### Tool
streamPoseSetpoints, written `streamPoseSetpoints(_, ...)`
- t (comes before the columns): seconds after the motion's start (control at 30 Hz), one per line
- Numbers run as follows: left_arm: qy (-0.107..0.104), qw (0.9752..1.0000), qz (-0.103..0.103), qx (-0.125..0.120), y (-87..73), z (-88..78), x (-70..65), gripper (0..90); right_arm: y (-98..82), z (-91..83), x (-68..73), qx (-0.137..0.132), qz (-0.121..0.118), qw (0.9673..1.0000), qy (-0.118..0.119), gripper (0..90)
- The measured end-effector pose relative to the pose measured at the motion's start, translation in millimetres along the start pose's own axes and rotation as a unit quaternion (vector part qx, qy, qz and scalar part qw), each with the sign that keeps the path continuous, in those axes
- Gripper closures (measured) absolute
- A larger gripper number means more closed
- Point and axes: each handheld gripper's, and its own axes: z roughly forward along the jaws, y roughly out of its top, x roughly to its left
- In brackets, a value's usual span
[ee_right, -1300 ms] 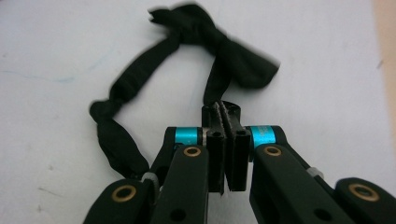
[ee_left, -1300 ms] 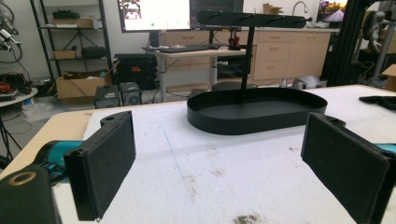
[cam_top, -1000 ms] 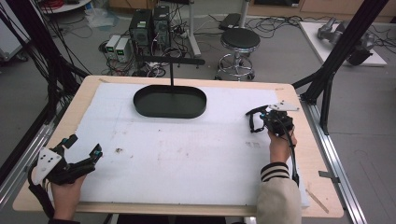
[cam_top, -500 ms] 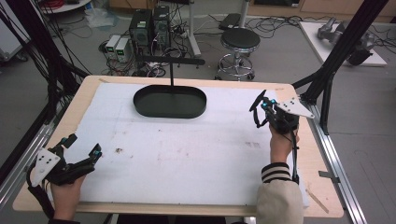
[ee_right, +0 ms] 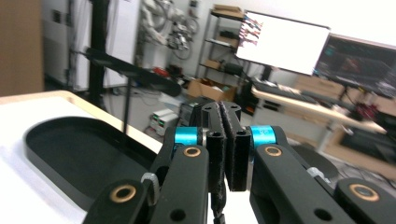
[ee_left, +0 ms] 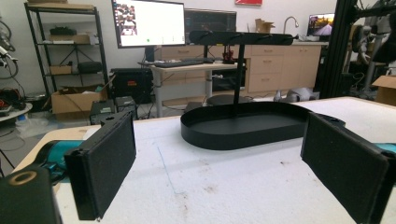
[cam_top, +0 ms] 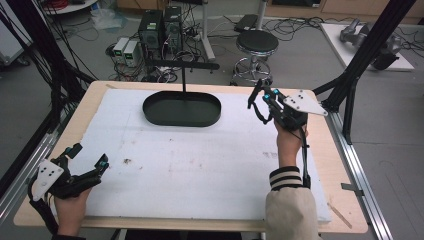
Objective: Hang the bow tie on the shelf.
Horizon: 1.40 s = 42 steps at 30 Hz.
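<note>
**Right gripper view: fingers pressed together, nothing between them**

The right gripper (ee_right: 227, 154) holds its fingers (ee_right: 216, 140) flat against each other, raised near the far right of the counter (cam_top: 95, 97), just right of the black oval tray (cam_top: 182, 108). At the near left corner, the left gripper (cam_top: 87, 161) keeps its fingers (ee_left: 105, 163) spread wide over the white foam sheet (cam_top: 200, 165), empty, pointing toward the tray and its upright T-shaped stand (ee_left: 240, 42).

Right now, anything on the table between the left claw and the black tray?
Nothing visible. The left claw sits open at the near-left corner; only bare white foam board with small specks lies between it and the black tray, as seen in the left gripper view.
</note>
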Motion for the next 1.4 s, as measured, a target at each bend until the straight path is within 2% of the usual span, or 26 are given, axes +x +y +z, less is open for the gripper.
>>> streamPoseSetpoints(0.1,0.0,1.0,-0.001,-0.004,0.5,-0.2,0.0,10.7,16.4,15.3,11.3,-0.011,-0.012,0.9995,0.026,88.8)
streamPoseSetpoints(0.13,0.0,1.0,0.0,-0.005,0.7,-0.2,0.1,10.7,16.4,15.3,11.3,-0.011,-0.012,0.9995,0.026,88.8)
streamPoseSetpoints(0.37,0.0,1.0,0.0,-0.008,1.7,-0.7,1.0,10.7,34.5,47.2,31.1,-0.011,-0.023,0.9982,0.055,88.8)
streamPoseSetpoints(0.5,0.0,1.0,-0.003,-0.009,1.6,-0.9,1.8,10.7,38.0,65.9,41.4,-0.008,-0.032,0.9973,0.066,88.8)
streamPoseSetpoints(0.8,0.002,0.9999,0.0,-0.01,0.2,-2.6,4.5,10.7,32.7,116.1,56.4,0.005,-0.019,0.9969,0.077,88.7)
streamPoseSetpoints(0.83,0.003,1.0,0.001,-0.009,-0.5,-2.8,5.4,10.7,32.7,116.1,56.4,0.005,-0.019,0.9969,0.077,88.7)
streamPoseSetpoints(0.97,0.008,1.0,0.005,-0.003,-2.8,-5.4,9.2,10.7,29.4,134.7,61.4,0.009,-0.024,0.9972,0.071,88.7)
streamPoseSetpoints(1.03,0.011,0.9999,0.002,-0.001,-4.1,-6.6,11.3,10.7,27.1,142.8,62.6,0.015,-0.028,0.9976,0.06,88.6)
streamPoseSetpoints(1.13,0.013,0.9999,-0.001,0.001,-5.8,-7.7,14.2,10.7,22.0,153.0,60.9,0.019,-0.02,0.9986,0.046,88.7)
streamPoseSetpoints(1.23,0.014,0.9999,-0.004,0.001,-6.8,-7.6,15.8,10.7,13.9,160.7,57.3,0.035,-0.011,0.9989,0.029,88.7)
streamPoseSetpoints(1.4,0.014,0.9999,-0.007,0.003,-8.5,-6.9,17.3,10.7,1.5,167.9,49.3,0.049,0.005,0.9986,0.016,88.5)
